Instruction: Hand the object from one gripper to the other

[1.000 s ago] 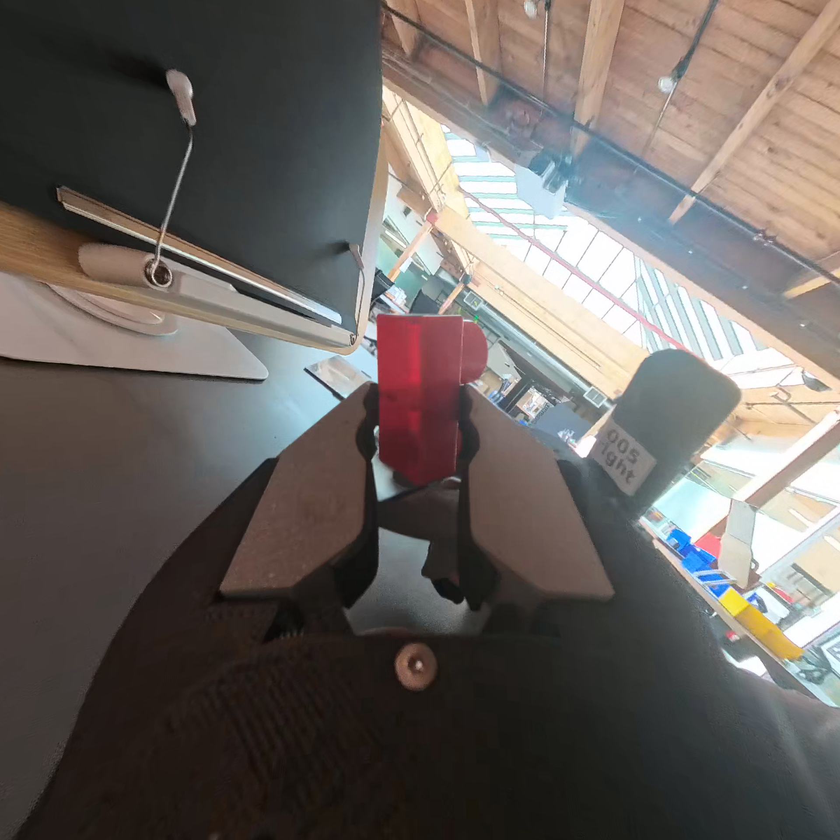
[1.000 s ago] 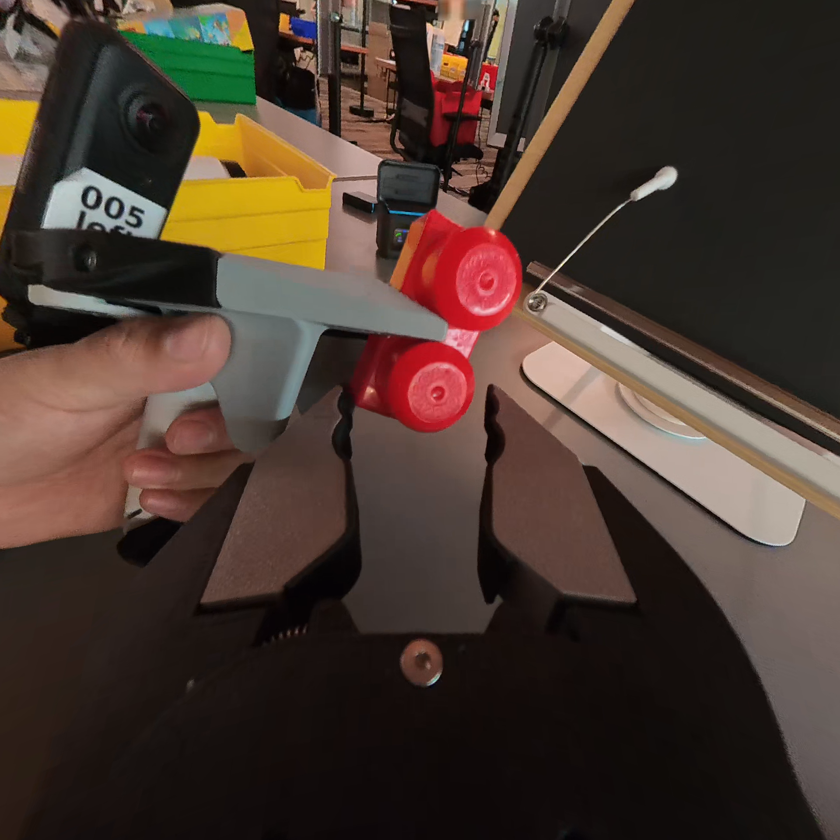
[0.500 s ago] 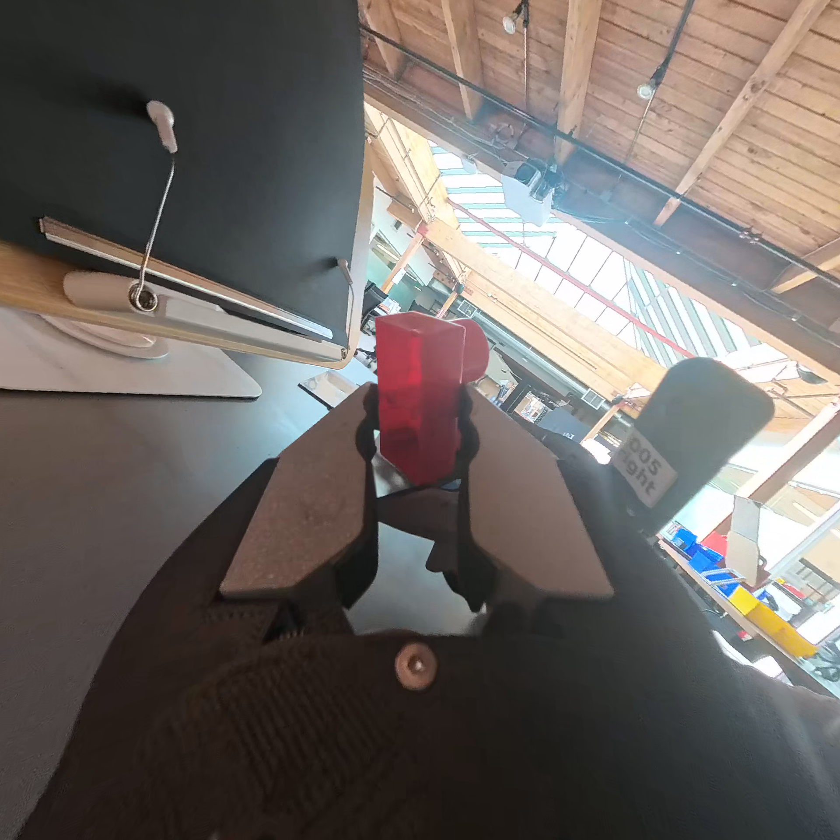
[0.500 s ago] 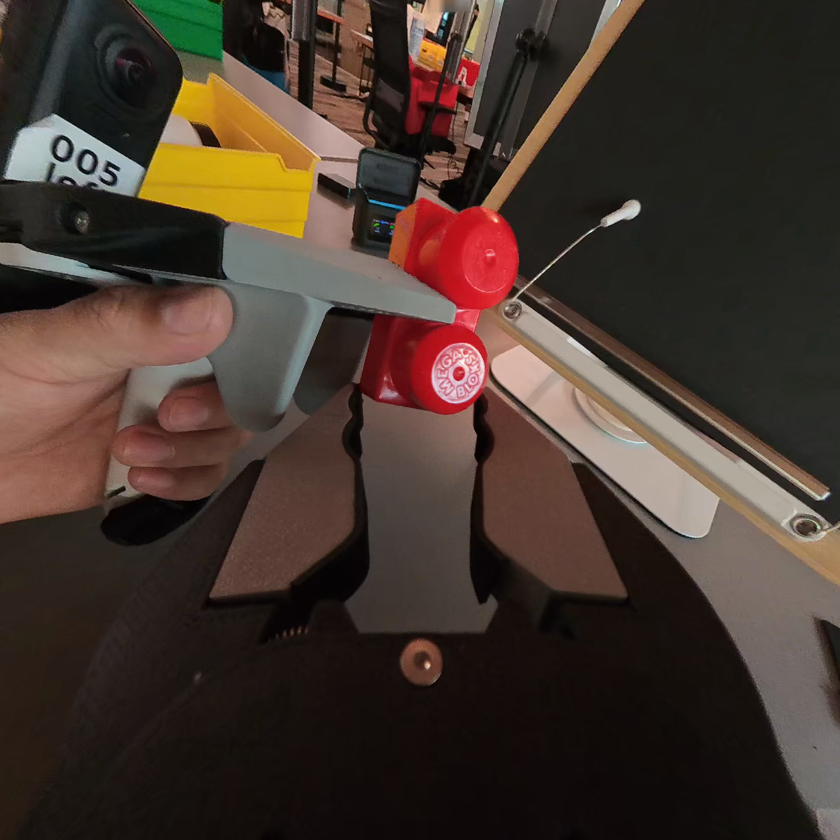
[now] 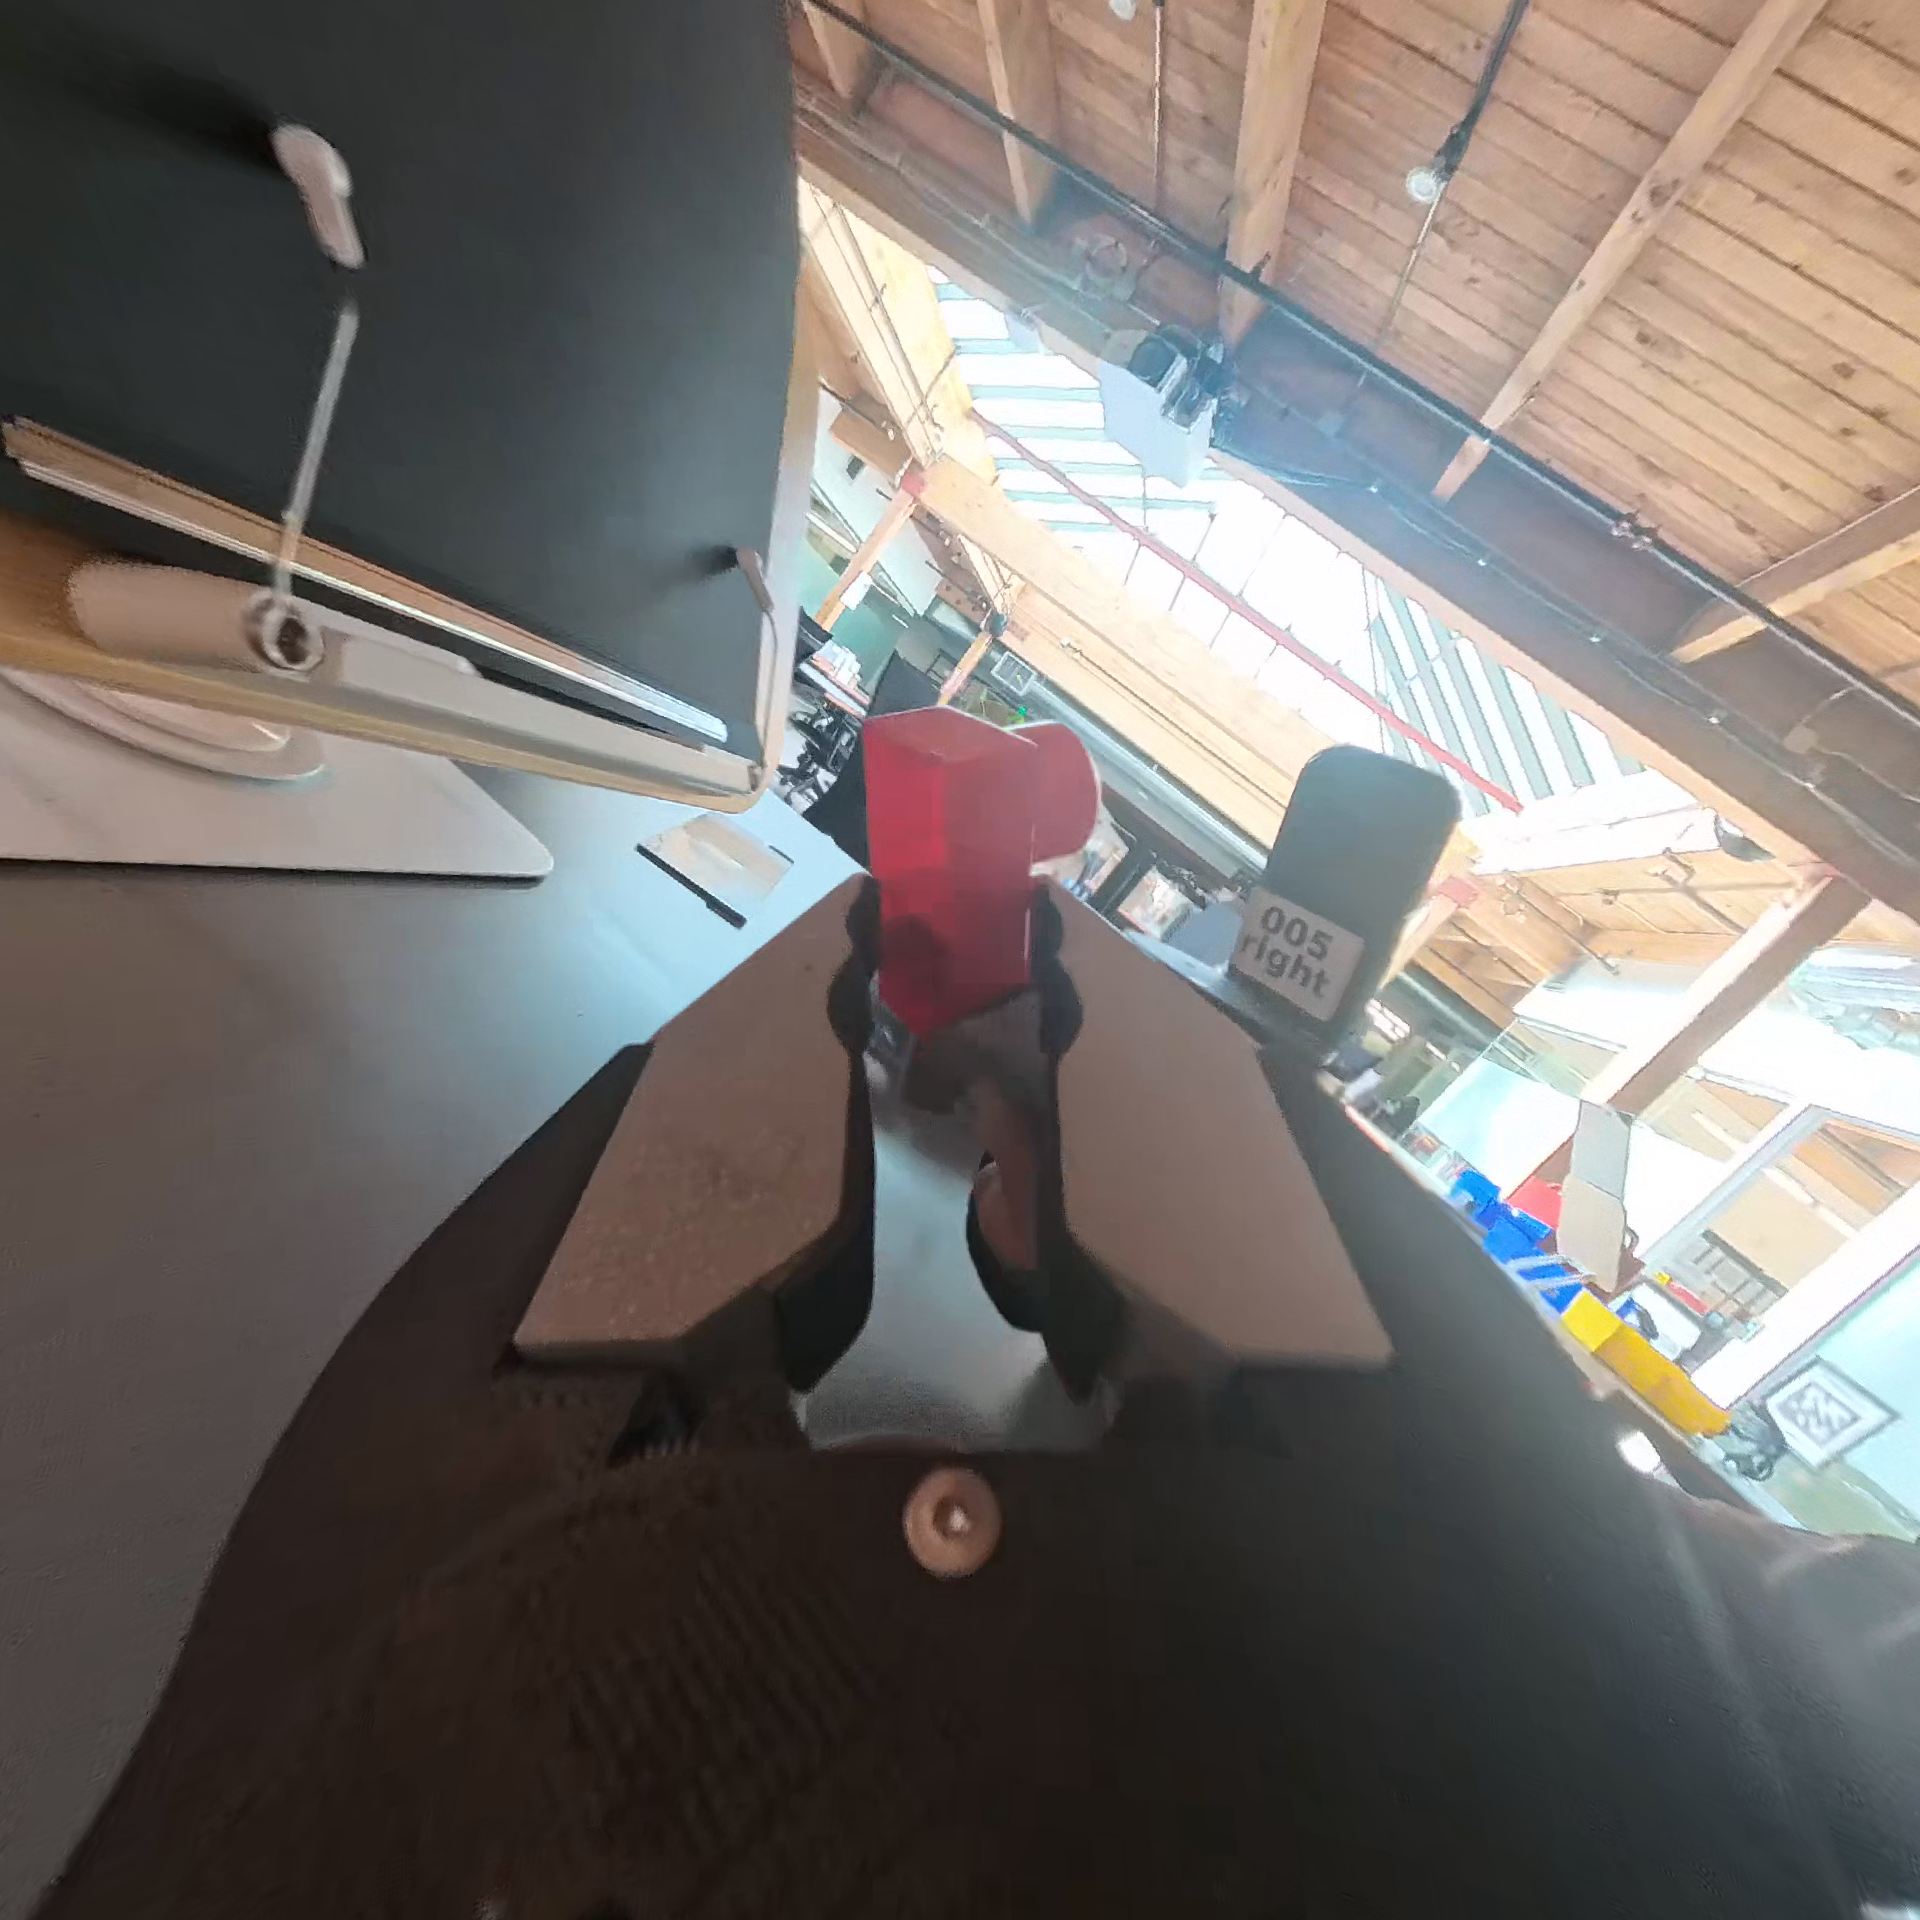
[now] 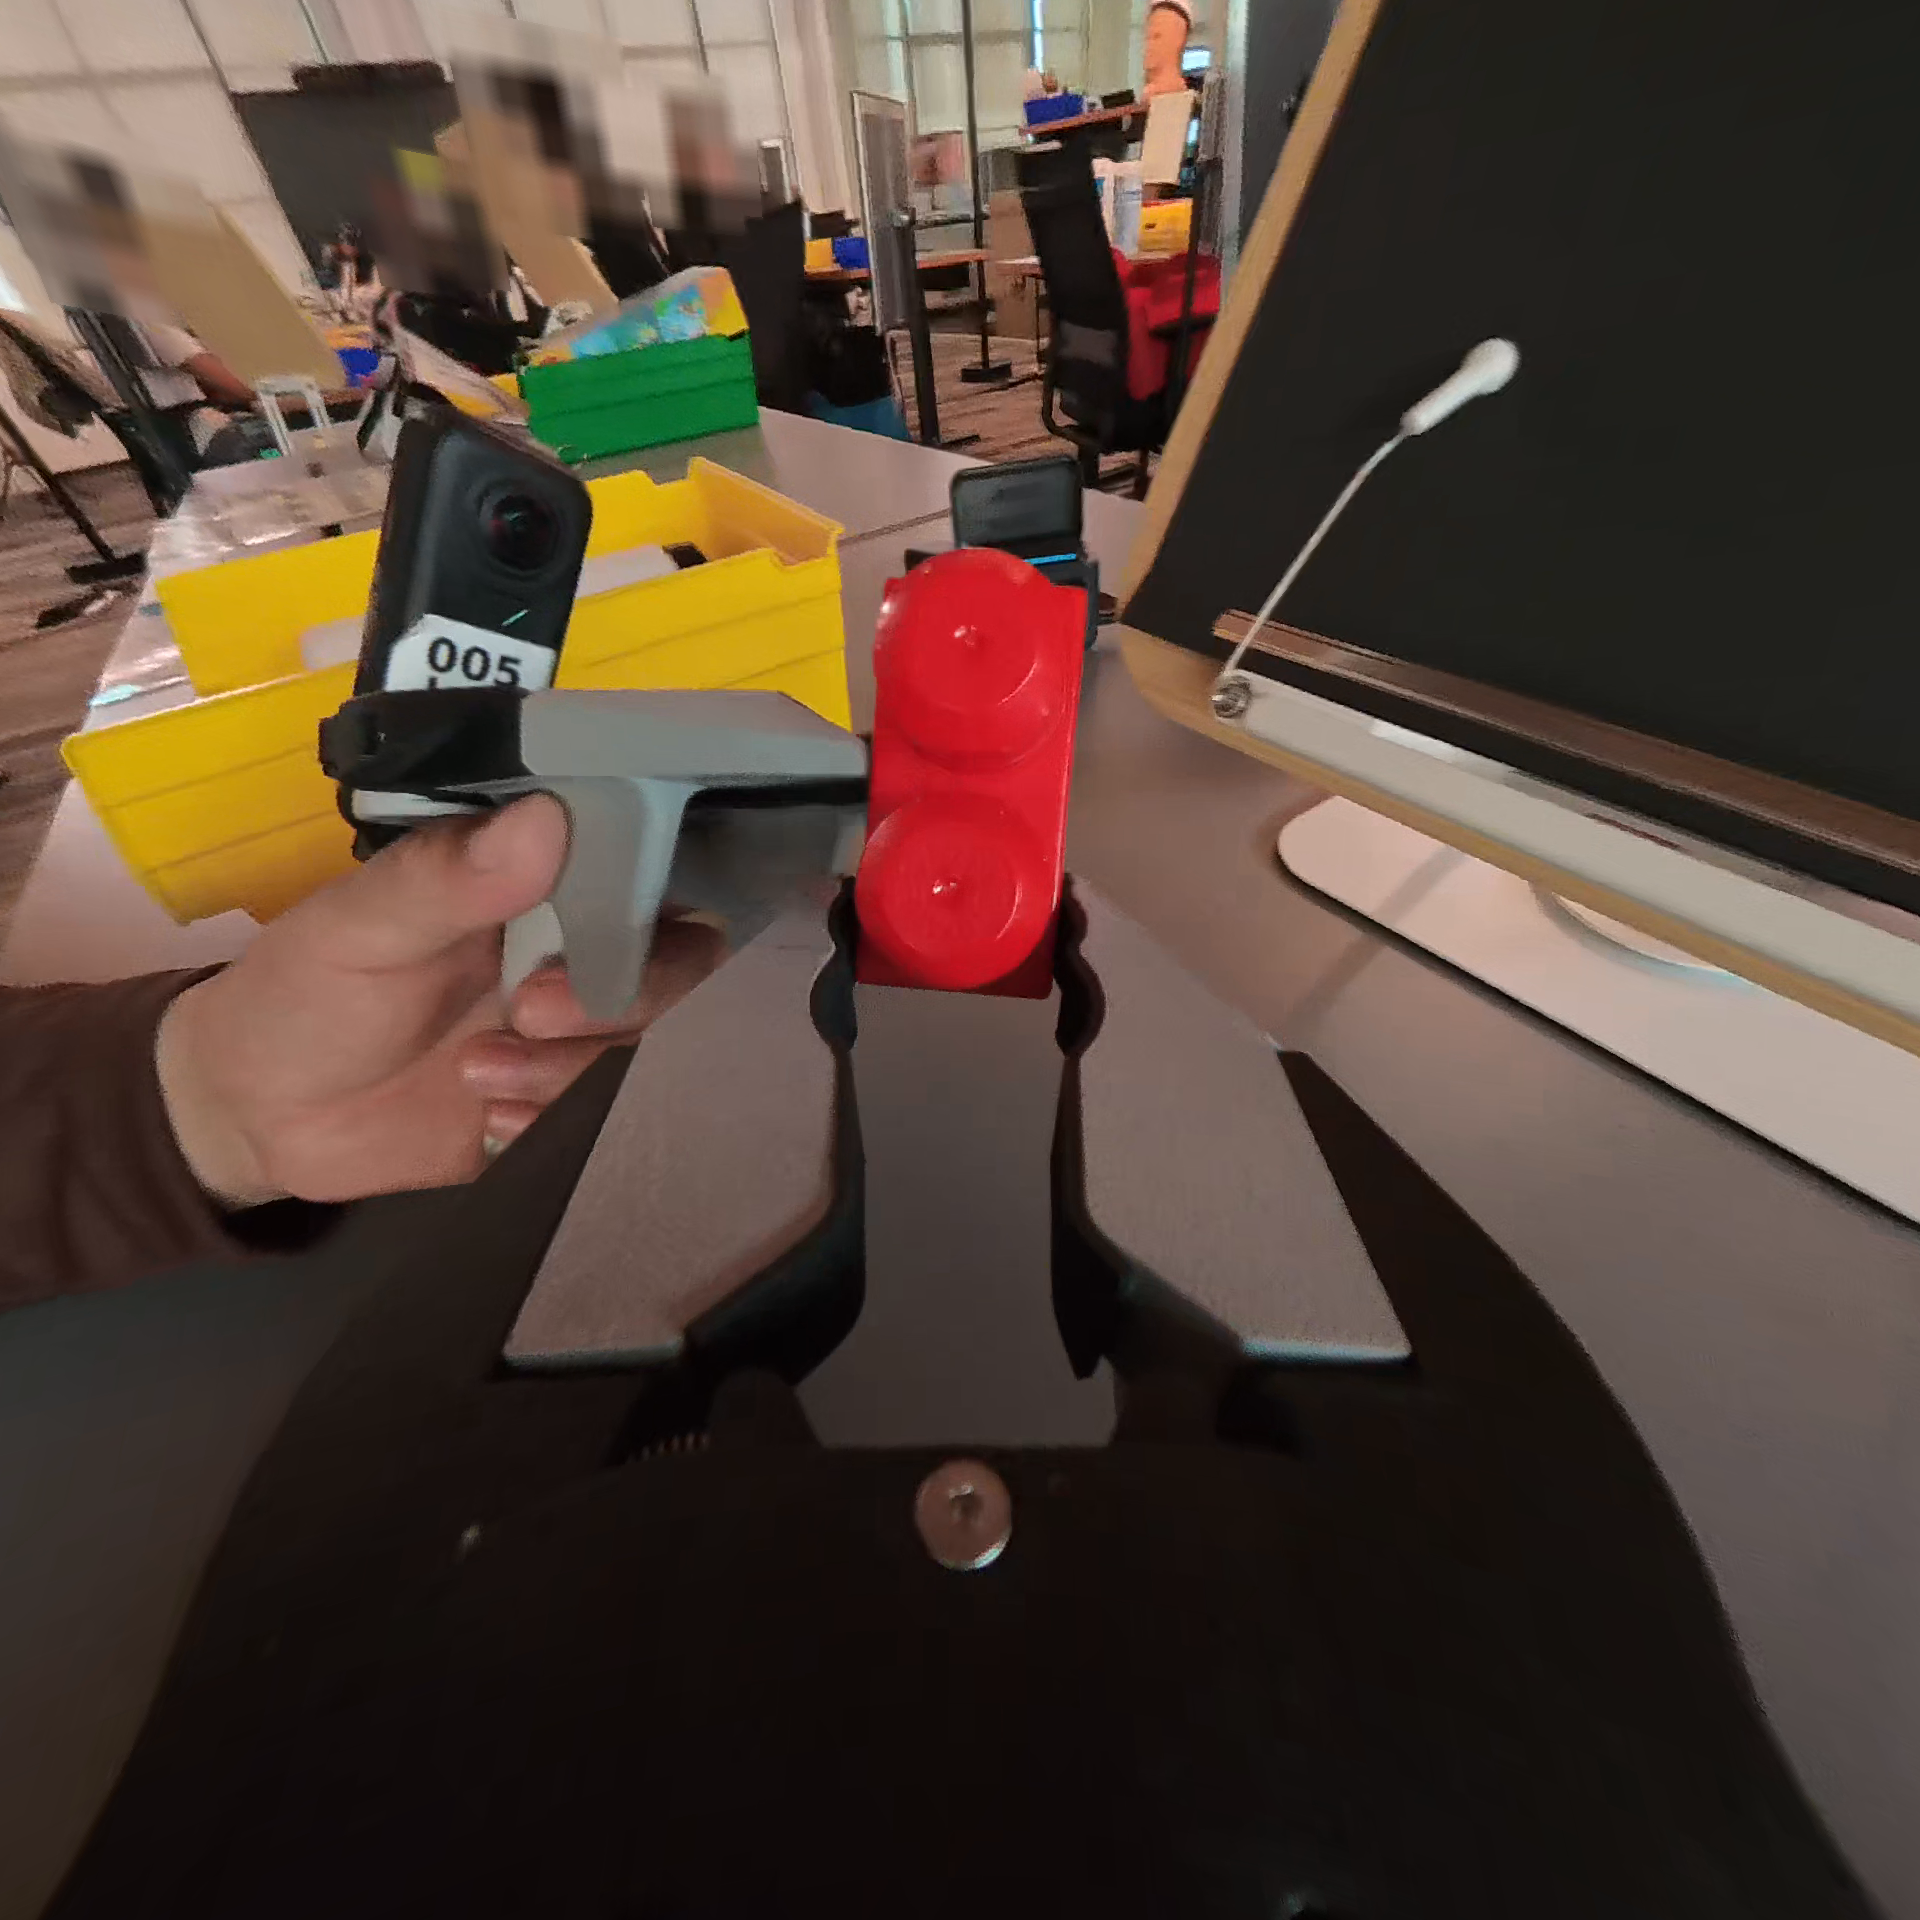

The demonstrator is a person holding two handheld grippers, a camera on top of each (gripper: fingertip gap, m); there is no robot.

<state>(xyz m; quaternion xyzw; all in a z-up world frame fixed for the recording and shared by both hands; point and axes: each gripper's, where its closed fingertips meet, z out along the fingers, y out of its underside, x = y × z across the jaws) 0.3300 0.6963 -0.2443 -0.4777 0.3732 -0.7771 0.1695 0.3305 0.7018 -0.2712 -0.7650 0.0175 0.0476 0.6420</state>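
Note:
A red two-stud brick [image 5: 951,862] sits between the fingertips of my left gripper [image 5: 951,935], which is shut on it above the dark table. In the right wrist view the brick [image 6: 971,748] stands upright with its studs facing the camera. My right gripper [image 6: 956,966] has its fingertips against both sides of the brick's lower end. The left gripper [image 6: 727,769], held by a hand [image 6: 364,1039], meets the brick's middle from the left. The right gripper's camera body [image 5: 1351,862] shows behind the brick in the left wrist view.
A black board on a white stand [image 6: 1558,416] with a wire clip [image 6: 1351,499] stands close on the right; it also shows in the left wrist view [image 5: 416,312]. A yellow bin [image 6: 707,623], a green bin [image 6: 639,390] and a small black device [image 6: 1018,509] sit farther back. My left and right fingertips are right by each other.
The brick has turned upright and moved between my right gripper's fingertips. The right jaws have narrowed onto its lower end. The left gripper keeps its hold.

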